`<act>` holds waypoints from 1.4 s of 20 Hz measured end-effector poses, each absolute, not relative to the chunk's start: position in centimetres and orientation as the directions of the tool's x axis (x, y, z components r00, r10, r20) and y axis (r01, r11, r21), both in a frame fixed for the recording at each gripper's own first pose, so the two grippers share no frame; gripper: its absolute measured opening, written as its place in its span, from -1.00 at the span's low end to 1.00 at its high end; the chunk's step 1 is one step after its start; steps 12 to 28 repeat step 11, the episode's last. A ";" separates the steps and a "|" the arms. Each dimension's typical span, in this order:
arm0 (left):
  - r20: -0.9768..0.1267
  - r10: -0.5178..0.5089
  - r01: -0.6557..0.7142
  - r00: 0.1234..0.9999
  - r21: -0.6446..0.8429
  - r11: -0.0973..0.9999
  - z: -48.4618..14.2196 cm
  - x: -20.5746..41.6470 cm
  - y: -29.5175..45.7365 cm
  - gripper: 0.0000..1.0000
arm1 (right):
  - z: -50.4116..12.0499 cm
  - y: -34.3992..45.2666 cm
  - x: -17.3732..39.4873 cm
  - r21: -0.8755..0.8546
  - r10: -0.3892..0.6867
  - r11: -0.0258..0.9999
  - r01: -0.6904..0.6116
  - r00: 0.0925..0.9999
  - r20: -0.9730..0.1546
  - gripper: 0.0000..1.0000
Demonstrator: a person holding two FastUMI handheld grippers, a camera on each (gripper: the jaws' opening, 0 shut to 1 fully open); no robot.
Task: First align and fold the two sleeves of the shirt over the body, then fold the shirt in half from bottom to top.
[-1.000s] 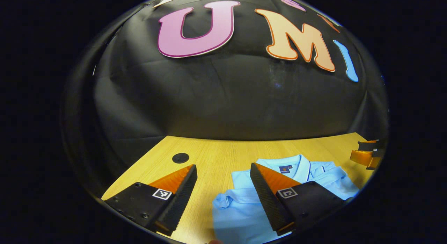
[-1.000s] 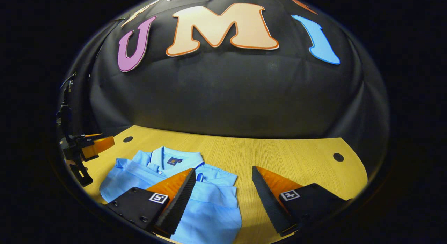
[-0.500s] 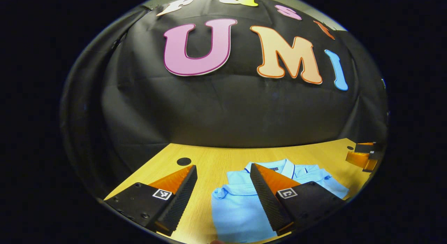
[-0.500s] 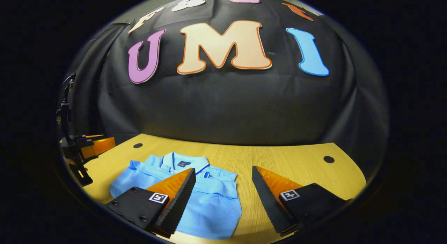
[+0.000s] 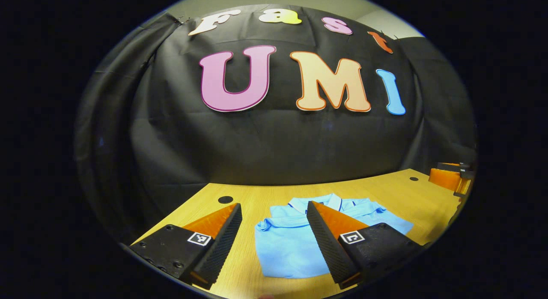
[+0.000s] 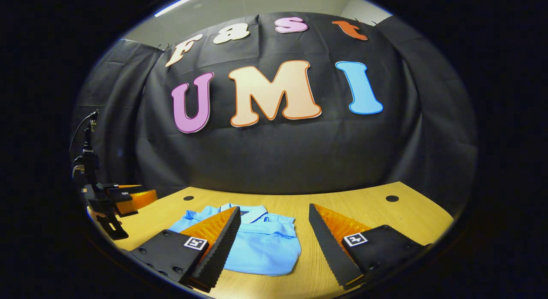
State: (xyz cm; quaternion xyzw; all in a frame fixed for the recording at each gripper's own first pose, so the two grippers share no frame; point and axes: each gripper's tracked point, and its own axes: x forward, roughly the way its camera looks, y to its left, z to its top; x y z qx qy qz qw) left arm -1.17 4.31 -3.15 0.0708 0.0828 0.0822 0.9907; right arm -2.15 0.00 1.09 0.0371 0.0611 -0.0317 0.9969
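Note:
A light blue polo shirt lies folded into a compact rectangle on the wooden table, collar toward the black wall. My left gripper hovers open above the shirt's left edge, nothing between its fingers. In the right gripper view the same shirt lies at lower centre-left, and my right gripper is open and raised over the shirt's right edge. The other gripper hangs at the far left of that view, and the other gripper sits at the far right of the left gripper view.
The table has round cable holes near its back corners. A black stand with a cable rises at the far left of the right gripper view. Bare wood lies right of the shirt.
Both grippers have drawn back and up from the shirt, which now looks smaller and farther off. Its near folded edge has come into view. Both stayed open.

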 end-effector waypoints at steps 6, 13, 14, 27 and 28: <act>-0.163 0.186 -0.158 0.969 0.169 0.973 -4.9 -4.0 3.9 0.86 | 0.6 1.6 -5.4 0.064 -0.022 0.998 0.029 0.994 -0.109 0.99; -0.167 0.152 -0.126 0.974 0.157 0.979 -4.8 -5.1 2.3 0.87 | 0.6 1.9 -6.4 0.051 -0.014 0.998 0.020 0.995 -0.102 0.98; -0.167 0.152 -0.126 0.974 0.157 0.979 -4.8 -5.1 2.3 0.87 | 0.6 1.9 -6.4 0.051 -0.014 0.998 0.020 0.995 -0.102 0.98; -0.167 0.152 -0.126 0.974 0.157 0.979 -4.8 -5.1 2.3 0.87 | 0.6 1.9 -6.4 0.051 -0.014 0.998 0.020 0.995 -0.102 0.98; -0.167 0.152 -0.126 0.974 0.157 0.979 -4.8 -5.1 2.3 0.87 | 0.6 1.9 -6.4 0.051 -0.014 0.998 0.020 0.995 -0.102 0.98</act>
